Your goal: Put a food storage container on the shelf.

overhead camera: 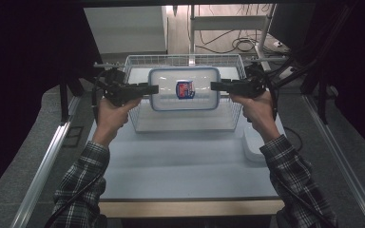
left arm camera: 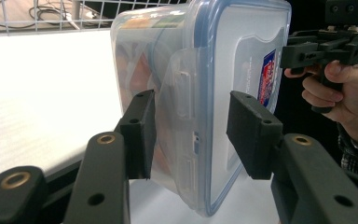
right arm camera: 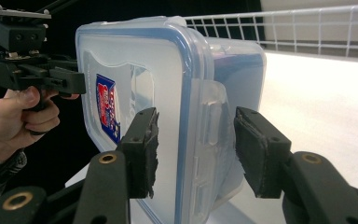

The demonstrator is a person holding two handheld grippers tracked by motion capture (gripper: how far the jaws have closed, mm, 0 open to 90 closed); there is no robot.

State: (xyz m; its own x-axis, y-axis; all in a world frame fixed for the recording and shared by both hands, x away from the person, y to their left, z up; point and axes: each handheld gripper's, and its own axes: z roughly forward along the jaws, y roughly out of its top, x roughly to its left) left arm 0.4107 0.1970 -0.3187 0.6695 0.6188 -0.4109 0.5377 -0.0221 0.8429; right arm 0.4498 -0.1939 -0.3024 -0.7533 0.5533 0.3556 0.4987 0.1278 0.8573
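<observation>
A clear plastic container (overhead camera: 184, 89), rectangular with rounded corners, has a blue-rimmed snap lid bearing a small red and blue label (overhead camera: 184, 89). It is held up in the air over a white wire basket (overhead camera: 138, 64) that stands on the pale, smooth counter (overhead camera: 180, 161). The left claw (overhead camera: 151, 88) grasps one short end, its matte black foam pads clamped across the lid's edge and side latch. The right claw (overhead camera: 217, 86) grasps the opposite end the same way. In both gripper views the container stands on edge between the black jaws. Plaid sleeves cover both of the person's forearms.
</observation>
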